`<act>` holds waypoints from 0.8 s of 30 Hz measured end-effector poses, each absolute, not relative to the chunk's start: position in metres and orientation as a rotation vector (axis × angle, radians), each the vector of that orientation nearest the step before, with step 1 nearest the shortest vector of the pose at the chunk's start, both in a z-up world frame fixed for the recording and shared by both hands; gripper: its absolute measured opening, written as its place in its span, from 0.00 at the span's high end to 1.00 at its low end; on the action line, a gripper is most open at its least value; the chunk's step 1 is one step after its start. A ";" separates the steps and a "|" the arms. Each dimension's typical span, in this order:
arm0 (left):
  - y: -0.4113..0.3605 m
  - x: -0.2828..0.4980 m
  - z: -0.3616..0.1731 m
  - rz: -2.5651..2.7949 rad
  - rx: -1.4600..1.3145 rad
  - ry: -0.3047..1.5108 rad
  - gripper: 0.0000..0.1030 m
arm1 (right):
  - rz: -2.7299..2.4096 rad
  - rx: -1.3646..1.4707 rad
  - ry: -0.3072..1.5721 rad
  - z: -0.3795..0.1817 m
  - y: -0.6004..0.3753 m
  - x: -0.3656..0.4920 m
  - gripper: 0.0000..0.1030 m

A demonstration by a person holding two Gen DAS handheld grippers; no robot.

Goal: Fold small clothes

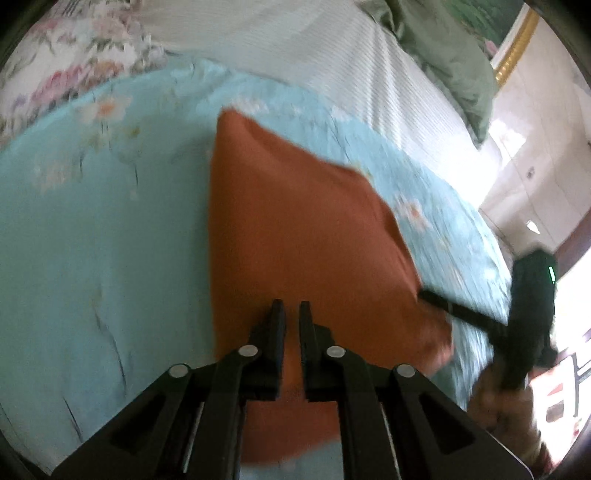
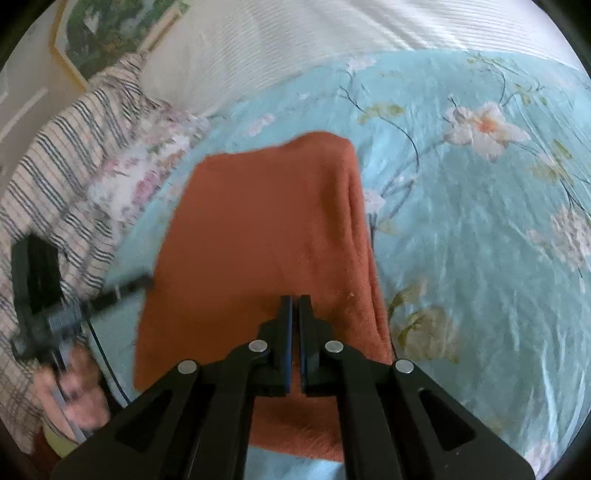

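A rust-orange cloth (image 1: 295, 229) lies folded on the light blue floral bedspread (image 1: 92, 240). It also shows in the right wrist view (image 2: 266, 229). My left gripper (image 1: 291, 310) hovers over the cloth's near part with its jaws nearly closed and a narrow gap between them; nothing is held. My right gripper (image 2: 295, 301) hovers over the cloth's near part with its jaws nearly together and holds nothing. In the left wrist view the right gripper's fingers (image 1: 439, 301) touch the cloth's right edge. In the right wrist view the left gripper's fingers (image 2: 136, 282) touch the cloth's left edge.
A white ribbed blanket (image 1: 332, 48) lies beyond the bedspread (image 2: 480, 240). A green pillow (image 1: 450, 62) sits at the back right. A striped cloth (image 2: 62, 177) and a floral cloth (image 2: 147, 166) lie at the left. A framed picture (image 2: 107, 33) hangs on the wall.
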State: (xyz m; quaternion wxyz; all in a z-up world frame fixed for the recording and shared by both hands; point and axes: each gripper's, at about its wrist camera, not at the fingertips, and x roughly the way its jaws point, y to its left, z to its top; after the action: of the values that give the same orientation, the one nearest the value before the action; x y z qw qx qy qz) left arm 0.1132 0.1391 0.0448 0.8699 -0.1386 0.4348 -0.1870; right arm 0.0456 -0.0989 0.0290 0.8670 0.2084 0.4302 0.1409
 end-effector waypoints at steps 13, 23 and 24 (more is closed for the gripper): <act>0.139 0.205 0.032 -0.270 -0.297 0.950 0.91 | 0.323 0.463 0.914 0.028 -0.102 0.036 0.90; 0.160 0.105 0.057 -0.256 -0.260 0.887 0.51 | 0.342 0.430 0.827 0.061 -0.102 0.000 0.50; 0.162 0.093 0.057 -0.253 -0.259 0.888 0.46 | 0.342 0.426 0.828 0.060 -0.101 -0.004 0.50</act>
State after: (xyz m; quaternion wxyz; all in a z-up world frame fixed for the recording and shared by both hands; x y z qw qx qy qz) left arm 0.0928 0.1619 0.0568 0.8872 -0.1244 0.4274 -0.1216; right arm -0.0039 -0.1014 0.0605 0.8795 0.2044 0.3972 0.1643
